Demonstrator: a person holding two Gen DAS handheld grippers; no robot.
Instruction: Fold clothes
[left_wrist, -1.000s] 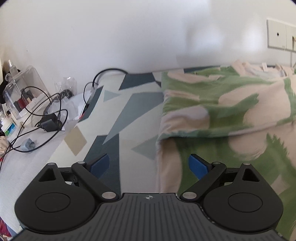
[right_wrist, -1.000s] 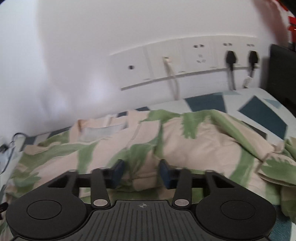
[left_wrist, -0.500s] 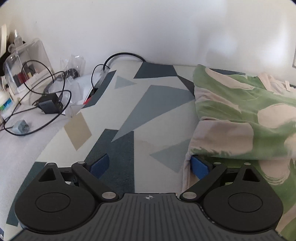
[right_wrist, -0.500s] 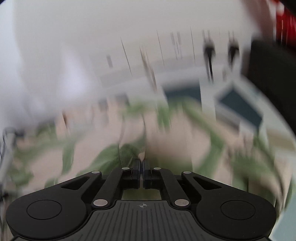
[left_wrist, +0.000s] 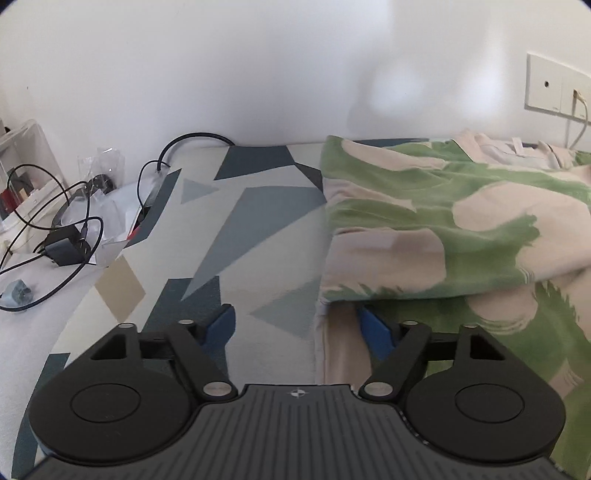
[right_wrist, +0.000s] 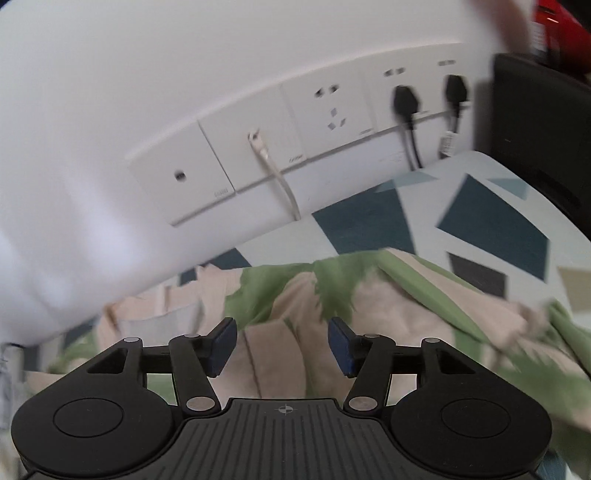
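A beige garment with green brush-stroke print lies partly folded on the patterned cloth. In the left wrist view my left gripper sits low at its left edge. Its jaws are closing, and the lower layer's edge runs between them. A folded upper layer overhangs the right fingertip, and no pad presses on cloth. In the right wrist view the garment is rumpled under my right gripper. That gripper's jaws are opening just above the fabric and hold nothing.
The geometric blue, grey and cream tablecloth runs to a white wall. Black cables and a charger clutter the left side beside a clear plastic box. Wall sockets with plugs sit behind. A black object stands at right.
My right gripper closed on a fold of fabric, moved quickly with it, and now has opened and let go. The left jaws have narrowed, with the garment's edge now between them.
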